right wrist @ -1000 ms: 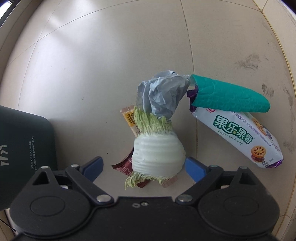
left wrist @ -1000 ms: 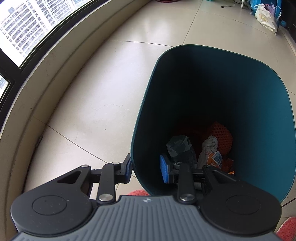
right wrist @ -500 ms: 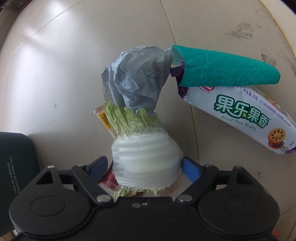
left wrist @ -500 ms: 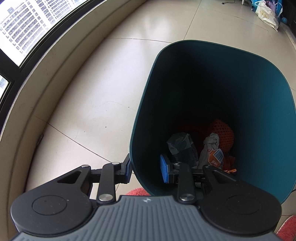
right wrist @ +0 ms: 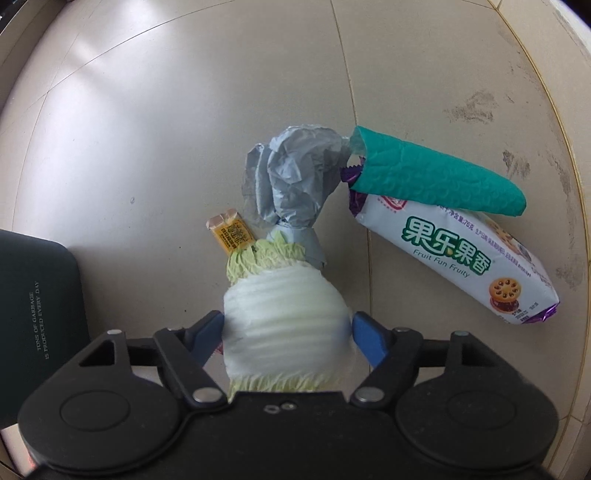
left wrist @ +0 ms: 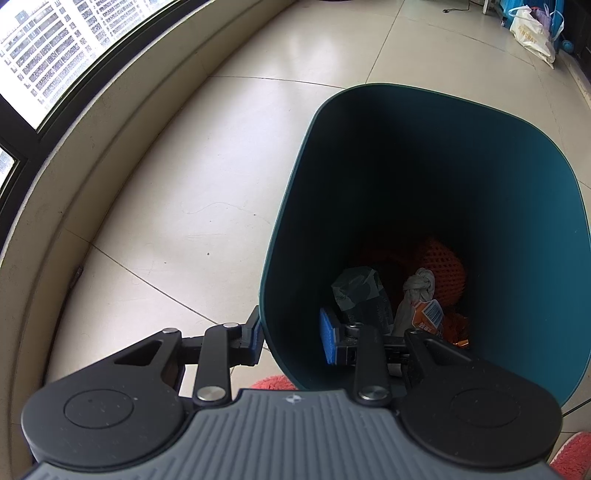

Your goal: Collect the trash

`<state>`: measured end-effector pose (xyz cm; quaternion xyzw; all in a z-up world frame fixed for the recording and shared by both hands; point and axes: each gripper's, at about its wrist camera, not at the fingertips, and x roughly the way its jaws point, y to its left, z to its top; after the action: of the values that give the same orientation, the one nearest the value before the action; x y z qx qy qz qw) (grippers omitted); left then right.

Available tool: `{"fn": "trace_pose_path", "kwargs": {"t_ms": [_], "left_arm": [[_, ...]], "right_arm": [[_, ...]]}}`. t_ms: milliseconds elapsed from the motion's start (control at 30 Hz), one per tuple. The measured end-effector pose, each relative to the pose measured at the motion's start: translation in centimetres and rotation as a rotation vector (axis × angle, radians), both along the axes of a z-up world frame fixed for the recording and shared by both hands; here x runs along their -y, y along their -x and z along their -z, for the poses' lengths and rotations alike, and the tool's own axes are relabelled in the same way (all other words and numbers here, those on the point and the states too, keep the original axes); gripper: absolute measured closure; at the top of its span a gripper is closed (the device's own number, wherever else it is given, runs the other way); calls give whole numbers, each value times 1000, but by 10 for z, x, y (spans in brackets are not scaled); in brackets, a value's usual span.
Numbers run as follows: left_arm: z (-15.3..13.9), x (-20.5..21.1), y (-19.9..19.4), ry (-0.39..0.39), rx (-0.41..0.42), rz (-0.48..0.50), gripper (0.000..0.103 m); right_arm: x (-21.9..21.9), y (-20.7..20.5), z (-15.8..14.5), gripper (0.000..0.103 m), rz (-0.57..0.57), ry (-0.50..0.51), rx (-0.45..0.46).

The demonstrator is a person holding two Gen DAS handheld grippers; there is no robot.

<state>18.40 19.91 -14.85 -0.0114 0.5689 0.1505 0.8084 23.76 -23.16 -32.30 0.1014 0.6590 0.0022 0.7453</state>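
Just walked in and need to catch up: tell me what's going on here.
A person with a claw in each hand is picking up trash from the floor. The left claw grips the wall of the teal bin, which already holds some rubbish. The right claw has just been closing around a cabbage stump, its pads now against both sides. A grey crumpled bag, a biscuit packet, a teal glove and a small yellow wrapper lie on the floor.

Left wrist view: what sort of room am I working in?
Probably a home, beside a big window: pale tiled floor, a teal bin holding trash, and shopping bags against the far wall.
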Motion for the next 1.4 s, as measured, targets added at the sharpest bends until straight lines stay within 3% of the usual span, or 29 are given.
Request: {"fn": "trace_pose_path", "kwargs": {"t_ms": [67,167,300,433,633,700,867,1100,1267,1400], "left_arm": [[-1,-1,1,6,4,-1,73],[-2,-3,1,15,4,-2,73],[-4,-6,2,23,10,-2,73],[-7,-8,3,20,14,-1,73],[-10,-5,3,11,23,1,73],[-9,-3,3,1,20,3,73],[-8,0,3,-17,13,4,73],[-6,1,1,-35,-3,10,73],[-5,1,-1,-41,-10,10,73],[-3,1,-2,-40,-10,9,73]], "right_arm": [[-4,2,-13,39,-41,14,-1],[-15,3,-34,84,-101,9,-18],[-33,3,-67,78,-184,22,20],[-40,5,-71,71,-248,58,34],[-20,11,-36,42,-240,136,-31],[-18,15,-25,23,-249,150,-42],[-12,13,16,7,-244,138,-47],[-13,7,55,6,-218,148,-110],[-12,7,66,7,-184,173,-105],[-1,7,62,24,-155,179,-98]]}}
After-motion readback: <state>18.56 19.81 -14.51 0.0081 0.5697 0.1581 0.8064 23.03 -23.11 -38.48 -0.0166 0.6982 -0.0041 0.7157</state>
